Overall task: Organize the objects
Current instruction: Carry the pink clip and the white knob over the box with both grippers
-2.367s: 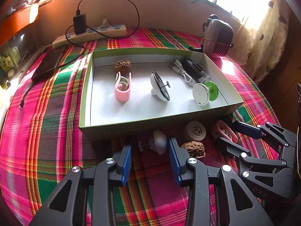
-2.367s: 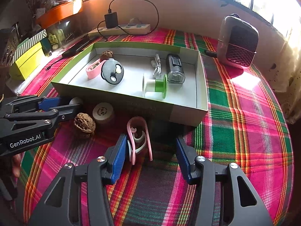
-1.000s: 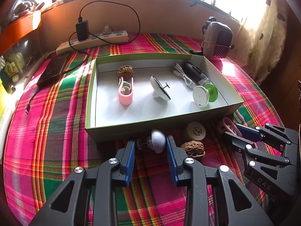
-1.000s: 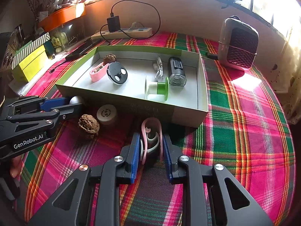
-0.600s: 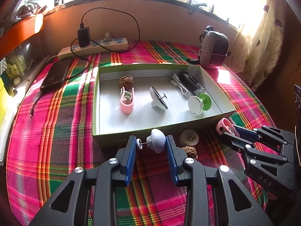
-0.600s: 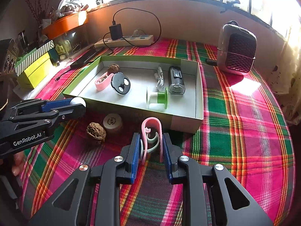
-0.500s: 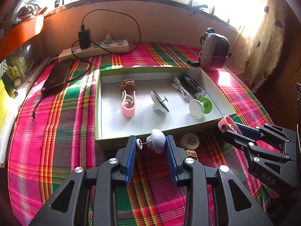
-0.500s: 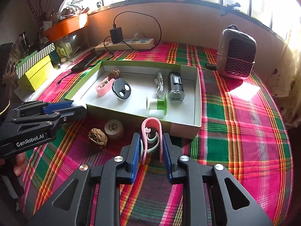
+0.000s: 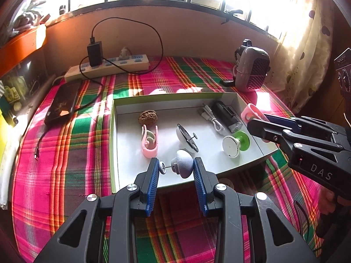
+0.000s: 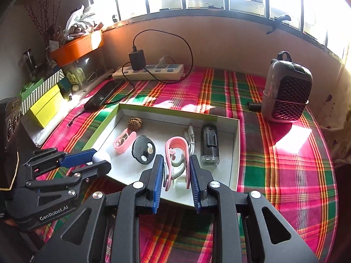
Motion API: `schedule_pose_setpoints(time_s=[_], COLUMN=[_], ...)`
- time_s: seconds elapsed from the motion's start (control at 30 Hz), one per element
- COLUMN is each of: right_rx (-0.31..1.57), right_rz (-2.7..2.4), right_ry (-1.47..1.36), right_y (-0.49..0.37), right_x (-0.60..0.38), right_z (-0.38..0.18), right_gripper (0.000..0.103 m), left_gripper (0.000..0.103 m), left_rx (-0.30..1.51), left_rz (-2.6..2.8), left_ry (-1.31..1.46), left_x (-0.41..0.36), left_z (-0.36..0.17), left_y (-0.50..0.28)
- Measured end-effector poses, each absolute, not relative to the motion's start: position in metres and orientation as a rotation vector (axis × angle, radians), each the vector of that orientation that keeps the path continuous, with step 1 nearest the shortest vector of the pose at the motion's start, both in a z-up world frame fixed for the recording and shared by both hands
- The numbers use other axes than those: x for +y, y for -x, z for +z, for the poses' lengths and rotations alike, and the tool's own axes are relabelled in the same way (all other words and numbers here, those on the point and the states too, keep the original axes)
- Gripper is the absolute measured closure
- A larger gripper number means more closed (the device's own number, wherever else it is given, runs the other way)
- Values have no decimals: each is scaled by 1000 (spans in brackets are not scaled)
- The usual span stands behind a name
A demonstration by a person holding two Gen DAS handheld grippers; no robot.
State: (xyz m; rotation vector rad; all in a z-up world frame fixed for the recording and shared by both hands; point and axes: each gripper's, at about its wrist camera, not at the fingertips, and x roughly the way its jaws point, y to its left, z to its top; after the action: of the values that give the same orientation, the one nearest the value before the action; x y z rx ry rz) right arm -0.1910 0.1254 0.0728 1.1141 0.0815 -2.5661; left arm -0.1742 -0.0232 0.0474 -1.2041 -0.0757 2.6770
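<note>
My left gripper (image 9: 175, 164) is shut on a white mushroom-shaped knob (image 9: 183, 166) with a thin pin, held in the air over the near edge of the green-rimmed box (image 9: 113, 142). My right gripper (image 10: 175, 160) is shut on a pink curved clip (image 10: 176, 151), also above the box's (image 10: 103, 122) near side. In the box lie a walnut (image 9: 148, 116), a second pink clip (image 9: 150, 142), a black-and-white knob (image 9: 186, 139), a white cable (image 9: 210, 118), a black device (image 9: 226, 116) and a green-and-white spool (image 9: 235, 145).
The plaid cloth (image 9: 65, 153) covers the table. A white round cap (image 9: 226, 183) peeks out in front of the box. A power strip (image 9: 107, 68), a phone (image 9: 62, 103) and a small heater (image 10: 287, 92) stand behind it. Yellow boxes (image 10: 46, 107) sit at the left.
Both grippers closed on their objects, then rose and moved forward over the box, carrying the knob and the pink clip off the cloth.
</note>
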Motion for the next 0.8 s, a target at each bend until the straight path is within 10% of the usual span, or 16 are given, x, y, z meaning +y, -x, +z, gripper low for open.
schedule_pose_setpoints(time_s=[0.8], right_rx=[77], right_rz=[-2412], right_ry=[-1301], right_y=[281], right_x=[92], right_z=[33], right_gripper=[78], left_gripper=[73], left_rx=[-57], left_rz=[2651], left_ry=[1296], left_x=[-21], left_z=[22], left_y=[214])
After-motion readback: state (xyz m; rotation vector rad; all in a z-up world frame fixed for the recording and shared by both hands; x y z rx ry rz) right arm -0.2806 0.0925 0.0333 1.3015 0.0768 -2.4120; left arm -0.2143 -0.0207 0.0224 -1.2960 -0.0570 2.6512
